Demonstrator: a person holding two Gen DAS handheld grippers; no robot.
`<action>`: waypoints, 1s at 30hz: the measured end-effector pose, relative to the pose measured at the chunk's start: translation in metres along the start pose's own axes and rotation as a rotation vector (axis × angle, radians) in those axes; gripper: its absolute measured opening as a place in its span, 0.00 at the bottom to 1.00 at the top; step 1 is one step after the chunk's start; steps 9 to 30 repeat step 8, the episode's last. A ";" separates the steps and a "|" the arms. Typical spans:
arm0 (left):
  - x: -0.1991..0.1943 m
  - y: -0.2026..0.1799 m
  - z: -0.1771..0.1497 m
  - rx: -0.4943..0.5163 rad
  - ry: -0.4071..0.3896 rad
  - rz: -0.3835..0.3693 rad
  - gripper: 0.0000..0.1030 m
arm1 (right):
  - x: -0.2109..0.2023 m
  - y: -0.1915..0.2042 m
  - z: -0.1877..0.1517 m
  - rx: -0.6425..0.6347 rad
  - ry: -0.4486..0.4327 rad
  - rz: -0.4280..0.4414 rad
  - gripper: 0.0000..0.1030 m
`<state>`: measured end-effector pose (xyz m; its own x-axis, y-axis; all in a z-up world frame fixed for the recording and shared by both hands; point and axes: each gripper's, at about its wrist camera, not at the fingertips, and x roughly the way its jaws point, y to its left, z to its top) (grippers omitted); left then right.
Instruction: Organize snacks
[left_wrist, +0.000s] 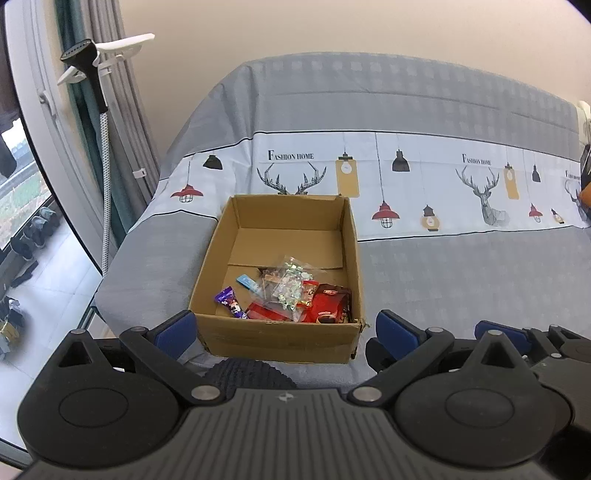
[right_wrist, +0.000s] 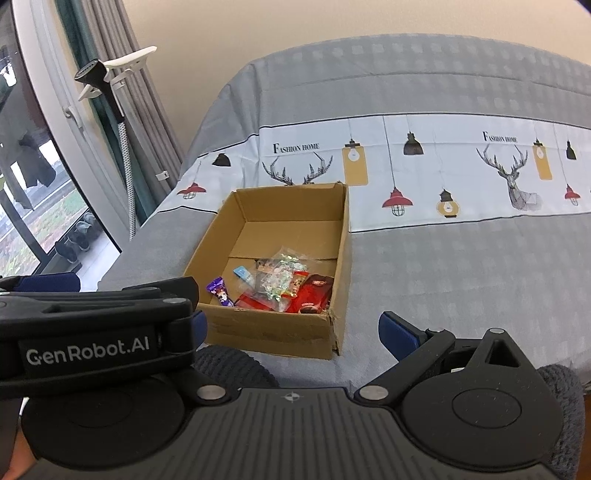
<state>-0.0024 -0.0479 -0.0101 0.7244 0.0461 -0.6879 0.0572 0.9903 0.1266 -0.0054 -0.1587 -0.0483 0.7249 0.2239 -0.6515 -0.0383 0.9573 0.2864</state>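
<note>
Box (left_wrist: 280, 338): matt brown cardboard, corner frayed. Snack wrappers (left_wrist: 295, 291): glossy, crinkled plastic. Bedsheet (left_wrist: 461, 273): soft printed cloth. Gripper bodies: matt black plastic, metal rivets.

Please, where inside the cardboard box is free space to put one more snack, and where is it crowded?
The cardboard box has bare floor along its far wall. The snacks crowd the near right corner. A small bare patch lies by the left wall, beside the purple packet.
</note>
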 end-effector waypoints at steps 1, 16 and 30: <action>0.001 -0.002 0.000 0.001 0.001 0.000 1.00 | 0.001 -0.002 0.000 0.003 0.000 -0.001 0.96; 0.009 -0.015 0.004 0.030 0.003 0.010 1.00 | 0.004 -0.014 0.001 0.021 0.001 -0.005 0.96; 0.009 -0.015 0.004 0.030 0.003 0.010 1.00 | 0.004 -0.014 0.001 0.021 0.001 -0.005 0.96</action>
